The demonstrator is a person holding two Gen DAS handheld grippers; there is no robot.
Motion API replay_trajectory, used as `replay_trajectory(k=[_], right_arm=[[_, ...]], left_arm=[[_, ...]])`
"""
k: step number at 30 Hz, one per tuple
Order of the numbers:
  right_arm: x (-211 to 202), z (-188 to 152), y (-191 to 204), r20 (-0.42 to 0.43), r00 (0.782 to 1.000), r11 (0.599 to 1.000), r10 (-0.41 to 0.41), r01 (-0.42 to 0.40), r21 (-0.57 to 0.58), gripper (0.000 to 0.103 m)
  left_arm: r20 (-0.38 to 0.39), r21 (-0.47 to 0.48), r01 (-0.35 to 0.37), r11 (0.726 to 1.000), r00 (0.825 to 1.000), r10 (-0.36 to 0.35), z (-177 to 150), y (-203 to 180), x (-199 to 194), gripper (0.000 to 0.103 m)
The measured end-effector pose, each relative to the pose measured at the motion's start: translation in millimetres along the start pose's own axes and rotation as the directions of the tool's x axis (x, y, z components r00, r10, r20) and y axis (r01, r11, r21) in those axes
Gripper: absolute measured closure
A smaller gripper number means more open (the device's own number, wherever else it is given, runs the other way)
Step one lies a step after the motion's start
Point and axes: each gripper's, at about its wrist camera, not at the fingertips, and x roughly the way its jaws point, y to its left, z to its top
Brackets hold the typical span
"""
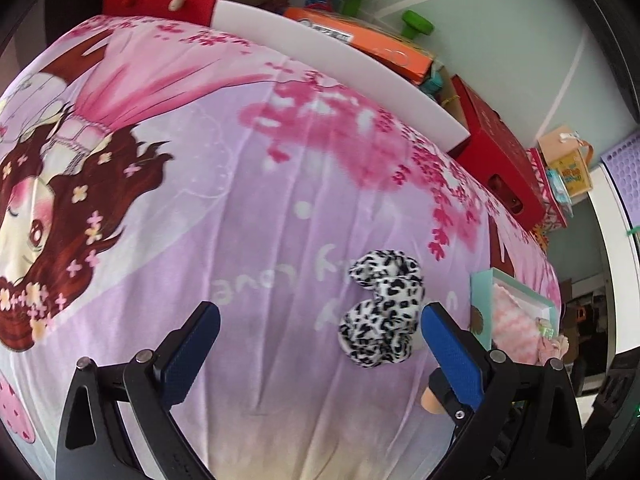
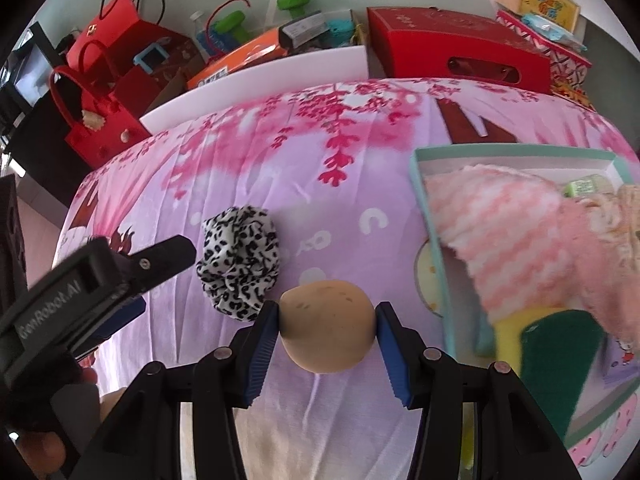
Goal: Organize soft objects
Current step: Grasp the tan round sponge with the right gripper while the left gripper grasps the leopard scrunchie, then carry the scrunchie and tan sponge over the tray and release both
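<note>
A black-and-white leopard-print scrunchie (image 1: 382, 308) lies on the pink and purple bedsheet (image 1: 240, 168). My left gripper (image 1: 320, 328) is open just above the sheet, its right finger (image 1: 448, 352) beside the scrunchie. My right gripper (image 2: 326, 322) is shut on a tan soft ball (image 2: 327, 326), held above the sheet. The scrunchie (image 2: 240, 264) lies left of the ball, and the left gripper (image 2: 120, 276) shows at the left. A teal box (image 2: 436, 264) at the right holds a pink and white fluffy cloth (image 2: 528, 240) and a yellow and green sponge (image 2: 556, 344).
Behind the bed stand red gift bags (image 2: 104, 80), a red box (image 2: 452, 52), an orange box (image 2: 236, 60), a white board (image 2: 256, 84) and green dumbbells (image 2: 294, 2). The teal box (image 1: 480, 304) also shows at the right in the left wrist view.
</note>
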Motion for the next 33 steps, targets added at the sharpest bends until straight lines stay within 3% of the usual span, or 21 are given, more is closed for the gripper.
replay_trajectory(k=[8,11,13,17,27,33], right_arm=[[-13,4,-10,0.027,1.000,1.000,-0.013,0.012,0.018,0.051],[-13,4,-11,0.026,1.000,1.000,-0.013,0.012,0.020,0.051],[-13,4,-12,0.023,1.000,1.000,-0.011,0.010,0.022,0.051],[-13,5,-13,0.023,1.000,1.000,-0.008,0.008,0.024,0.051],[-12,4,-15,0.018,1.000,0.999,-0.005,0.005,0.034,0.051],[-14,5,-16,0.027,1.000,0.999,-0.003,0.002,0.033,0.051]], left_arm=[[-0.006,0.045,0.042,0.998,0.999,-0.042,-3,-17,11,0.005],[-0.019,0.045,0.065,0.997,0.998,-0.064,-4,-20,18,0.020],[-0.024,0.055,0.062,0.997,0.998,-0.061,-5,-23,22,0.023],[-0.033,0.075,0.064,0.995,0.998,-0.061,-7,-27,26,0.050],[-0.050,0.076,0.117,0.990,0.992,-0.114,-9,-31,26,0.078],[-0.022,0.076,0.132,0.988,0.991,-0.131,-8,-31,17,0.083]])
